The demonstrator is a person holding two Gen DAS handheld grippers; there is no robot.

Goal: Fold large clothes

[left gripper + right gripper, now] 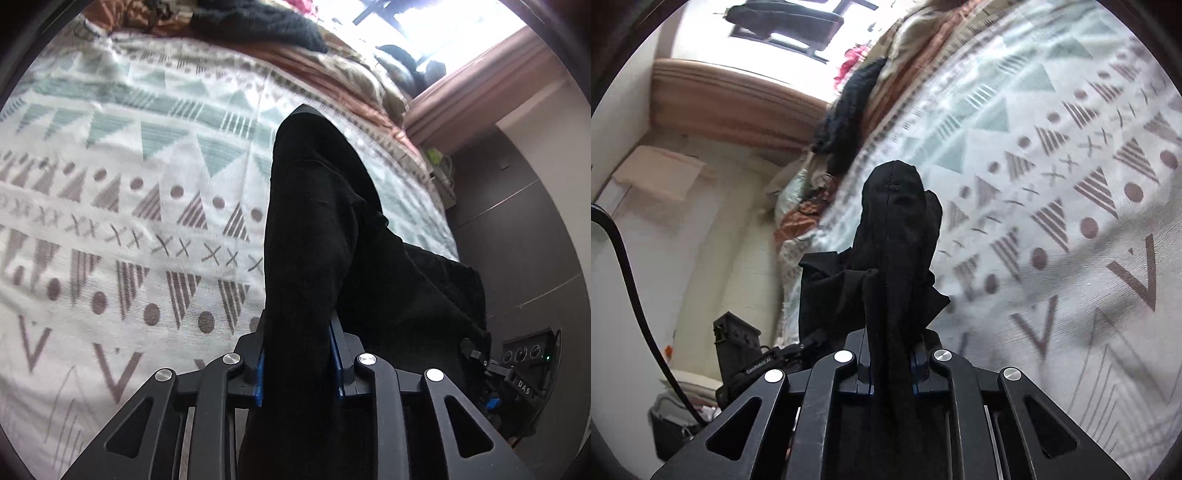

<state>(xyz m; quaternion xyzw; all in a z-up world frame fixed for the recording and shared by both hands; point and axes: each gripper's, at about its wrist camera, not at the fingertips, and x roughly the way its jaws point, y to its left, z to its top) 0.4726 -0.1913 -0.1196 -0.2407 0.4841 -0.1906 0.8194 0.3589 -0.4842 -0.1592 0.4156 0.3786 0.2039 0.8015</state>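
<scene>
Bedding of white cotton printed with teal and brown triangles, dots and crosses [129,221] is spreading under everything, one rumpled brown quilt [332,70] and one dark knitted garment [255,26] lying at its far end. One black fabric garment [314,221] is hanging above the bedding between two tongs. The left gripper [300,363] is clamping a thick bunch of it, while the right gripper [891,369], nearly together, is pinching a thinner fold.
</scene>
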